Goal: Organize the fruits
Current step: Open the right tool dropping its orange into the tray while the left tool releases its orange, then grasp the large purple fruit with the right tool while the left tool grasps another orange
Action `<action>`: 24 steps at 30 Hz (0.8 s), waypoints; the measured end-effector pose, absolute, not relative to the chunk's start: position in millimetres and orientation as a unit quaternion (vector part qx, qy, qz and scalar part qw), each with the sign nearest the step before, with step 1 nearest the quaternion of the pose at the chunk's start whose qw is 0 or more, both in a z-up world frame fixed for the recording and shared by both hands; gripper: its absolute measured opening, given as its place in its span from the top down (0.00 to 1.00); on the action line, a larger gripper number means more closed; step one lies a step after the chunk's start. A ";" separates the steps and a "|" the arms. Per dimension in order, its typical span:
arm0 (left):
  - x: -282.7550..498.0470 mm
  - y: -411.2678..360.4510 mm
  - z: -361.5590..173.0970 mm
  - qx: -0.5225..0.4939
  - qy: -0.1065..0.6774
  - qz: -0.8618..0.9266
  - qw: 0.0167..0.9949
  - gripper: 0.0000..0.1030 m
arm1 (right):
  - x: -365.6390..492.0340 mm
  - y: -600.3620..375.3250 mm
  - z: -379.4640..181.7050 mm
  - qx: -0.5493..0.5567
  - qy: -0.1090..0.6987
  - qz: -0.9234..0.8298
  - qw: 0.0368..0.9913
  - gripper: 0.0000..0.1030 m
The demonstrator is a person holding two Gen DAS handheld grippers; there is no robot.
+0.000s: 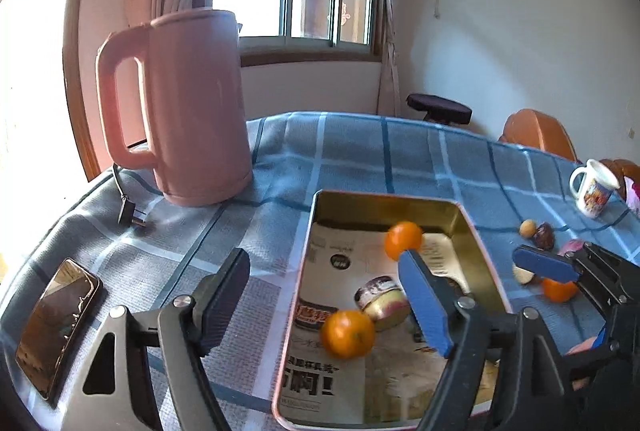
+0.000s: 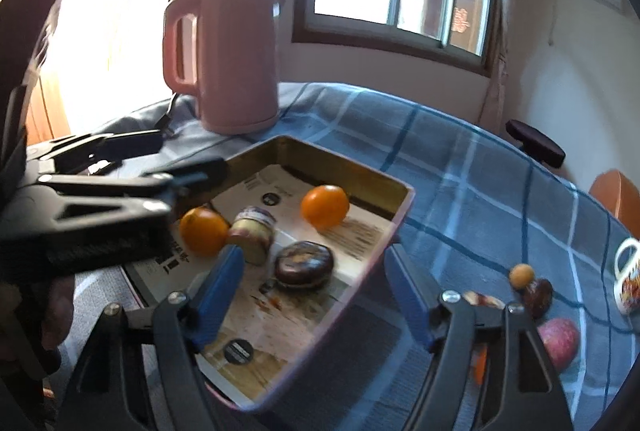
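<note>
Blue checked cloth is covering the table (image 1: 360, 151); both grippers' jaws are gaping empty over the gold metal tray (image 2: 404, 203), so withdrawing gently is keeping the oranges (image 2: 325, 206) from rolling.

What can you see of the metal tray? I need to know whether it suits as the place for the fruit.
The metal tray is a shallow rectangular tin with rounded corners, gold-coloured inside, with a pinkish outer rim. It lies flat on the blue checked tablecloth, in front of the pink kettle. Printed paper lines its floor. Inside lie two oranges, a small jar on its side and a dark round thing.
</note>
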State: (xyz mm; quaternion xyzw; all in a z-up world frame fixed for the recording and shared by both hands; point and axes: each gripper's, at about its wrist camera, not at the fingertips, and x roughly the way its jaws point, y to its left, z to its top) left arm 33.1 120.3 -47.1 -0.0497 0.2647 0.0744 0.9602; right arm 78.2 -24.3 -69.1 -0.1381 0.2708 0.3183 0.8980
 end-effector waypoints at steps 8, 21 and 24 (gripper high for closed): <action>38.5 62.0 -43.5 -0.029 0.264 0.029 0.964 0.24 | 72.8 -113.3 -56.7 -0.101 0.262 0.241 0.929 0.18; 81.8 -28.2 -55.3 0.024 0.287 -0.021 0.957 0.24 | 91.7 -230.1 -65.8 -0.016 0.291 0.118 0.949 0.18; 86.7 -24.0 -53.9 0.026 0.285 -0.012 0.958 0.24 | 94.7 -234.7 -67.1 -0.007 0.299 0.120 0.947 0.18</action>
